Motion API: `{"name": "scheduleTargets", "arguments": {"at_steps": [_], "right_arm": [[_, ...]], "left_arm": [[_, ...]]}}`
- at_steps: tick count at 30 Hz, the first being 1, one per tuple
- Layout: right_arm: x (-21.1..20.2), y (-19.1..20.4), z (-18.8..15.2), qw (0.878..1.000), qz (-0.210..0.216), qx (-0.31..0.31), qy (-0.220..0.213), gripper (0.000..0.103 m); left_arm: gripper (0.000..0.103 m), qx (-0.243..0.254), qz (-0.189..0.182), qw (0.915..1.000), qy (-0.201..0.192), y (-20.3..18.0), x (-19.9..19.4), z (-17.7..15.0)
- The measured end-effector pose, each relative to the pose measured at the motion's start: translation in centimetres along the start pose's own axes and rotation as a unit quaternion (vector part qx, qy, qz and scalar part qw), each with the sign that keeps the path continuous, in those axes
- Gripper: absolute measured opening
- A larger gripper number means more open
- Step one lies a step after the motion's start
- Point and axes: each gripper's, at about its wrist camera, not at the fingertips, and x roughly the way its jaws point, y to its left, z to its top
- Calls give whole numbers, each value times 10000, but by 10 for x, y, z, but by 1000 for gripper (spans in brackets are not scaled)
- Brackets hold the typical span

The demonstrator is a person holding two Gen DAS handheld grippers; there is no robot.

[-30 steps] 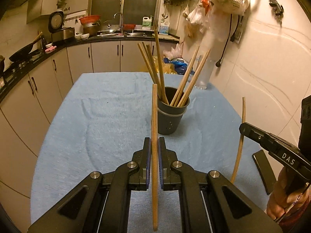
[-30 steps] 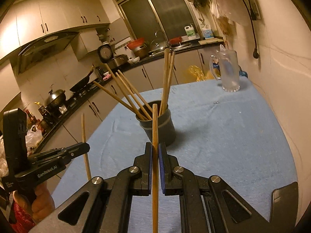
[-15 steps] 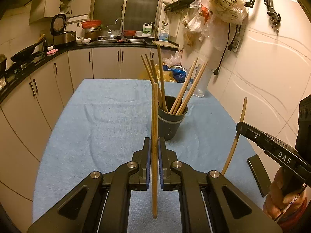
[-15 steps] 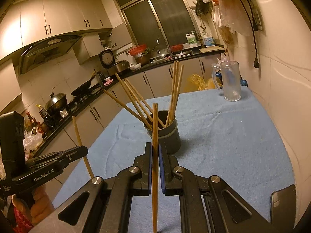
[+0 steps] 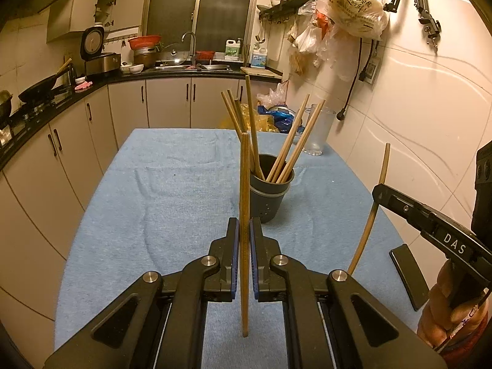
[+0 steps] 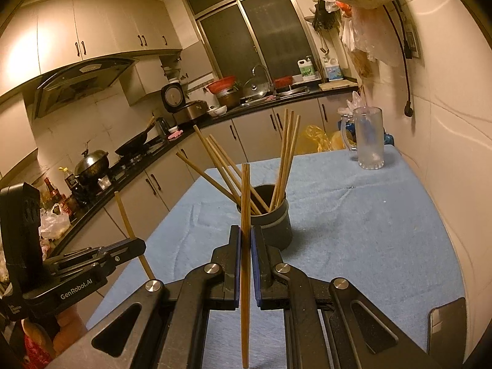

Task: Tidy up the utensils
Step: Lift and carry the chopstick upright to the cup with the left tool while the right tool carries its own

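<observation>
My left hand-held gripper (image 5: 244, 240) and right hand-held gripper (image 6: 245, 246) each clamp one upright chopstick (image 5: 244, 203). Just ahead, the holder (image 5: 270, 195) on the counter (image 5: 153, 203) already contains several; these two remain.

White letters "DAS" stood on the black arm of the right tool (image 5: 381, 195), seen from the left wrist view. White lettering "GenRobot.AI" ran along the black body of the left tool (image 6: 135, 246), seen from the right wrist view. A plastic bag (image 5: 353, 3) hanging high on the wall carried rows of dark printed characters, too small and creased to read. Two bottles (image 6: 306, 69) by the sink bore coloured labels whose print could not be made out.
</observation>
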Motion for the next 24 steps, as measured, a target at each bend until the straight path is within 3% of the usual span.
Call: {"name": "scheduleTargets", "arguments": {"at_steps": [24], "right_arm": [[-52,16,2,9991,48,-110,-396,7]], "left_arm": [[6,173,51,9989,-430,-20,-54,-4]]}}
